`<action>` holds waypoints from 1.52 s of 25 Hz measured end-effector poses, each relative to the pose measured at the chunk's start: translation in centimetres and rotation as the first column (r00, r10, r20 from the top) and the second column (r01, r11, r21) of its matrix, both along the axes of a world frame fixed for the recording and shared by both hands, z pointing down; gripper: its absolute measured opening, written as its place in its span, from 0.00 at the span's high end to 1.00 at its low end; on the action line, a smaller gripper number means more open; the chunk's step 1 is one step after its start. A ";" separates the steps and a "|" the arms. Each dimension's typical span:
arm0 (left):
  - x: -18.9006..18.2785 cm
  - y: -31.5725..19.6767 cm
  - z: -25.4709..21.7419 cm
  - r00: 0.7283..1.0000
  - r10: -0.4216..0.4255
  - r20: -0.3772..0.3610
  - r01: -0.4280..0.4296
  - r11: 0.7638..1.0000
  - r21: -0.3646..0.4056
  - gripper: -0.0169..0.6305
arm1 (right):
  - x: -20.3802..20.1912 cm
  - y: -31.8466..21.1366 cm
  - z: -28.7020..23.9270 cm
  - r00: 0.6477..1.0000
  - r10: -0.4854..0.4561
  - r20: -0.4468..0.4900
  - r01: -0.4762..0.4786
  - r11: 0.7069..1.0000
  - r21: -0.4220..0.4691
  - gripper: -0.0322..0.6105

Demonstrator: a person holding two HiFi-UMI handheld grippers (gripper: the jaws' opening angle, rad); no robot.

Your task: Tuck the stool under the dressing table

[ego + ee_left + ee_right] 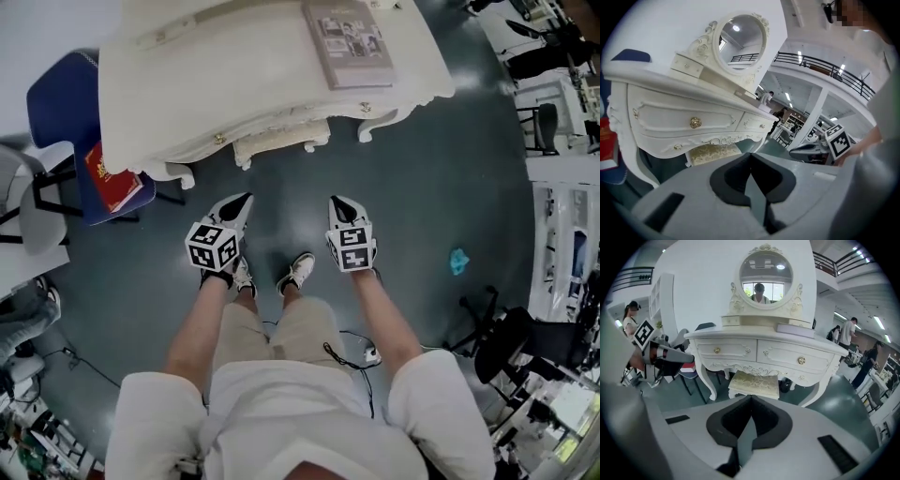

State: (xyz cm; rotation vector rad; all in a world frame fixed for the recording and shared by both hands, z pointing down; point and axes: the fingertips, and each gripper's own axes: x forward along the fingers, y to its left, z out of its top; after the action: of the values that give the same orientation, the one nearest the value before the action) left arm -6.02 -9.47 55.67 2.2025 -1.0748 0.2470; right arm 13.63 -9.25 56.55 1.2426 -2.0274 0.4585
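Observation:
A cream stool point(279, 142) with a patterned gold cushion point(754, 383) stands mostly under the white dressing table point(187, 84), only its near edge showing in the head view. The table carries an oval mirror point(766, 273). My left gripper point(246, 199) hangs in the air in front of the table, above the floor, jaws shut with nothing between them. My right gripper point(334, 202) hangs beside it at the same height, also shut and empty. In the left gripper view the stool point(713, 153) sits below the drawer front.
A grey book point(348, 42) lies on the tabletop. A blue chair point(54, 98) with a red book point(113, 176) stands left of the table. A black office chair point(511, 347) and a small teal scrap point(458, 260) are on the floor to the right. A cable and plug point(369, 355) lie near my feet.

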 end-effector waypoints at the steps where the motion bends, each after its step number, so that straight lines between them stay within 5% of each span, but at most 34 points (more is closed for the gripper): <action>1: -0.1 0.0 -0.8 1.000 -0.002 0.009 0.002 1.000 0.009 0.95 | 0.0 0.1 -0.6 1.000 -0.012 -0.002 0.012 1.000 0.003 0.95; 12: -1.2 0.0 -10.9 0.997 -0.010 0.077 -0.001 0.990 0.143 0.95 | 0.1 1.8 -8.6 0.968 0.121 0.220 -0.128 0.991 0.022 0.95; 23: -2.2 -0.7 -21.4 0.995 -0.075 0.071 0.050 0.953 0.298 0.95 | 2.0 0.8 -20.9 0.908 0.117 0.403 -0.203 0.963 0.179 0.95; 28: -2.8 -0.9 -27.9 0.992 -0.098 0.076 0.057 0.905 0.422 0.95 | 2.8 0.4 -27.2 0.894 0.063 0.445 -0.206 0.937 0.282 0.95; 38: -5.0 0.8 -40.2 0.982 -0.187 0.015 0.135 0.760 0.636 0.95 | 4.8 1.0 -36.0 0.874 -0.020 0.485 -0.212 0.883 0.419 0.95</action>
State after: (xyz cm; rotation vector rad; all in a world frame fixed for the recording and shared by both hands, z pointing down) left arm -11.06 -8.68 15.51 2.6756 -1.5581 -0.1413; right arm 18.45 -8.28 20.52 1.6498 -2.6107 0.3636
